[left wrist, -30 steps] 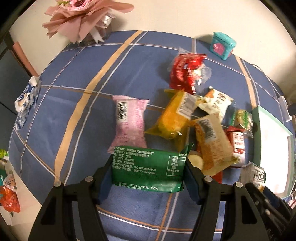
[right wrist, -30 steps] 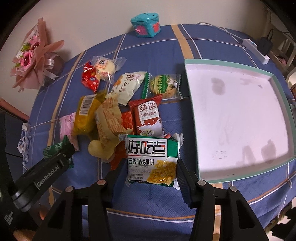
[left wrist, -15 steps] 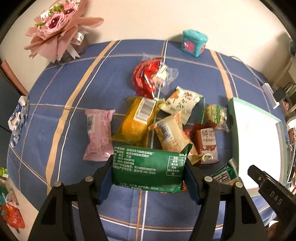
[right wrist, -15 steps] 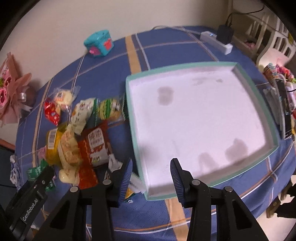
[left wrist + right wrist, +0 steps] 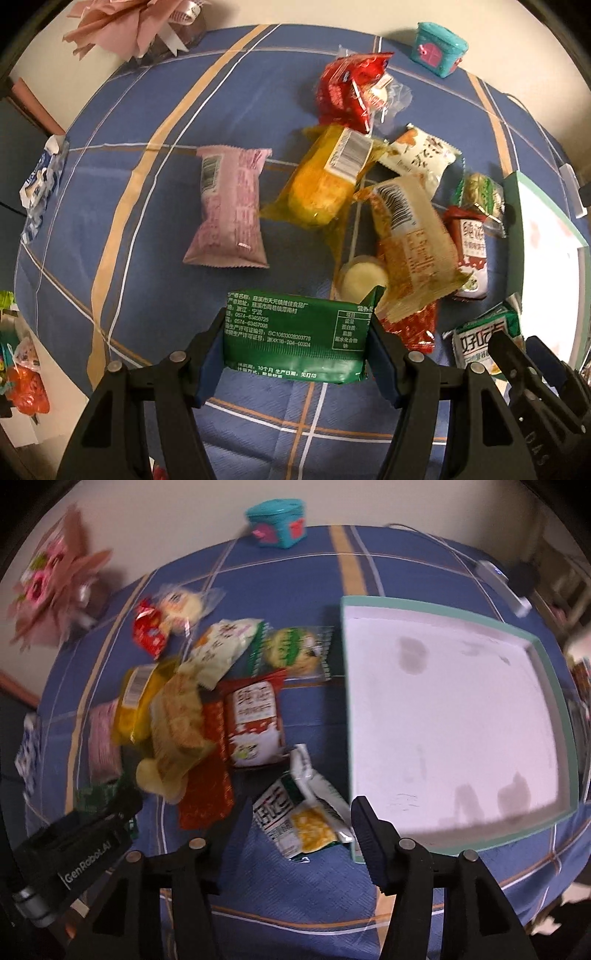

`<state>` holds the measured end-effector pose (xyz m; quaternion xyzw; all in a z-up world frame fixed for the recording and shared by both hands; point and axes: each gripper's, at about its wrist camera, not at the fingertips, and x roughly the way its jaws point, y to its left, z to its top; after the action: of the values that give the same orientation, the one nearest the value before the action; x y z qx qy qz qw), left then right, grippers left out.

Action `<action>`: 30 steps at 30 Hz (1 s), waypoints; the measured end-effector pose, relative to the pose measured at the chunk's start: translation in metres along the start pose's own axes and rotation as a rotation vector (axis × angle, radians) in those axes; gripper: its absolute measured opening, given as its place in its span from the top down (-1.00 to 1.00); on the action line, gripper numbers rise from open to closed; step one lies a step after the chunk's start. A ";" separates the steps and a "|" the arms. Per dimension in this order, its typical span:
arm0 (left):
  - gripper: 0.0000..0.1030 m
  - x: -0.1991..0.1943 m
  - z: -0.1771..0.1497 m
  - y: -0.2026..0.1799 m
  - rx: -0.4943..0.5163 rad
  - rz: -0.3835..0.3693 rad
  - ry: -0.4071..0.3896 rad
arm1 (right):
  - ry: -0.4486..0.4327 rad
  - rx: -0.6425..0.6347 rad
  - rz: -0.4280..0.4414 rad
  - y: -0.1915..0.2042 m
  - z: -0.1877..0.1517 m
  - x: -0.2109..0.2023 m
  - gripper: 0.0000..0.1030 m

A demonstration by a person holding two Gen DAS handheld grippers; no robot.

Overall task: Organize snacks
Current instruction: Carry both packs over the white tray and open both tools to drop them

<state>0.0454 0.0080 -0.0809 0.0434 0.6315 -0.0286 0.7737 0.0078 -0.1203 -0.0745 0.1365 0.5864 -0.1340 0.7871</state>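
Snack pile beside tray; bouquet, teal box behind.

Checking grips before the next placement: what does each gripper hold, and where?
The left gripper clamps the dark green printed snack packet by its two short ends. The right gripper, jaws just opening, holds nothing; the green-and-white biscuit packet lies between them.

The tabletop cloth is blue with tan and white stripes; one packet pink, another green; the tray teal-rimmed, white inside.
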 end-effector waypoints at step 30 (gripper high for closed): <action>-0.35 0.029 0.015 0.007 -0.027 0.016 0.059 | 0.064 -0.115 -0.017 0.026 -0.009 0.034 -0.32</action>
<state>0.0669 0.0136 -0.1055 0.0388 0.6540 -0.0126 0.7554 0.0187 -0.0948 -0.1084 0.0903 0.6191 -0.1024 0.7733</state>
